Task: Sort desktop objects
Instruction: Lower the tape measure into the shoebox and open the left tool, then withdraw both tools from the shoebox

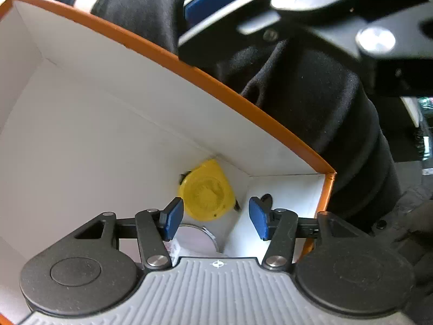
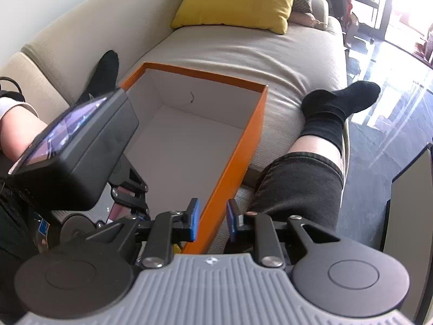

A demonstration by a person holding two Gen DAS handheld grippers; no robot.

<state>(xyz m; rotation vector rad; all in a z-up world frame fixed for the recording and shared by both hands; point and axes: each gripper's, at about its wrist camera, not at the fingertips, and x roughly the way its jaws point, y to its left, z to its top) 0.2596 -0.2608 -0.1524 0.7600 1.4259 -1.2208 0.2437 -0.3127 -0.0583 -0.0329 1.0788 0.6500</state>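
Down inside the orange-rimmed white cardboard box (image 1: 108, 124), the left gripper (image 1: 215, 218) hangs with its blue pads spread wide and nothing between them. Just past the tips, tucked into the box's corner, lies a yellow round plastic tape-measure-like case (image 1: 207, 191), and nearer the camera a grey metal disc-shaped tin lid (image 1: 194, 237) lies flat, partly hidden under the gripper body. Something dark peeks out by the far wall; too little shows to name it.

Over on the other side, the right gripper (image 2: 212, 223) straddles the box's orange side wall (image 2: 235, 162), one pad inside, one outside, jaws parted with the wall between them; whether the pads actually press the card, I cannot tell. The box sits on a beige sofa (image 2: 243, 54) between the person's legs.

That yellow case looks light, stiff and a bit slick, so pinching across its flat faces or its narrow edge should hold best. The box wall is thin card, likely to flex, so a gentle hold low on the wall suits it.
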